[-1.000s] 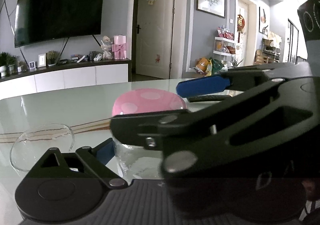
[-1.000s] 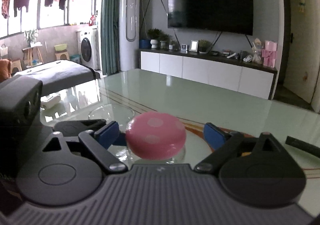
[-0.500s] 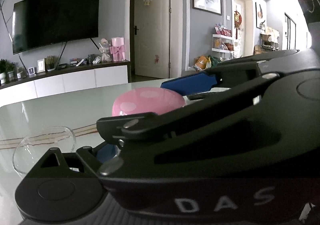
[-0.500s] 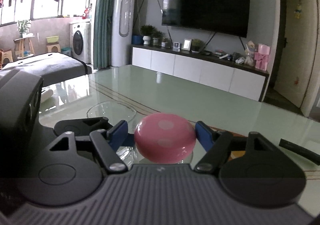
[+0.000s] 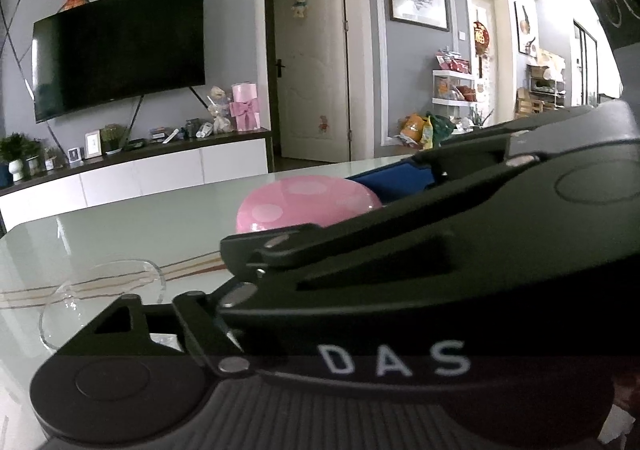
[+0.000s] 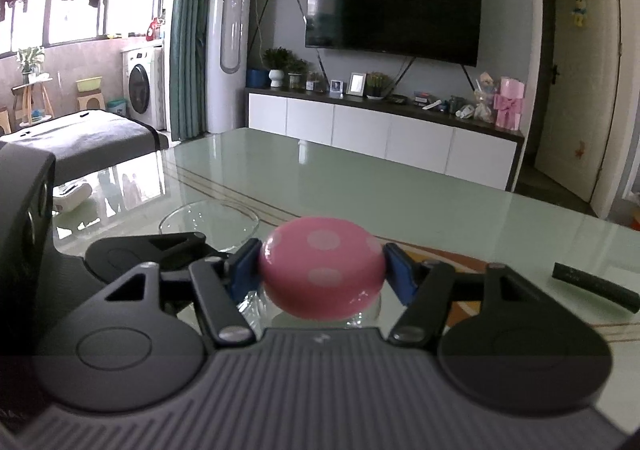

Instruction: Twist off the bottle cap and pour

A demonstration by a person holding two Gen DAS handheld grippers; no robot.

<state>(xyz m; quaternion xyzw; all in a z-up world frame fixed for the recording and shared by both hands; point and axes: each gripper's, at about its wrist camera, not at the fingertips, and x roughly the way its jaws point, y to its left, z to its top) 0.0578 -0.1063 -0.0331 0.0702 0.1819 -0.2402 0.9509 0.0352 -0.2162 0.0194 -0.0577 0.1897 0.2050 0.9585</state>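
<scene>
A pink cap with pale dots (image 6: 322, 266) sits on a clear bottle (image 6: 360, 316). My right gripper (image 6: 322, 270) is shut on the cap, its blue pads (image 6: 244, 270) pressed on both sides. In the left wrist view the cap (image 5: 304, 206) shows above the right gripper's black body (image 5: 440, 270), which hides the bottle and most of my left gripper. Only the left gripper's left finger linkage (image 5: 192, 326) shows; whether it grips the bottle is hidden. A clear glass bowl (image 5: 100, 298) stands to the left, and shows in the right wrist view (image 6: 208, 222).
The table (image 6: 360, 178) has a glossy pale green glass top. A black bar-shaped object (image 6: 596, 288) lies on it at the right. A TV wall and white cabinet stand beyond the far edge.
My right gripper has closed its pads onto the pink cap. In the left wrist view the right gripper's body has come closer and now covers the bottle.
</scene>
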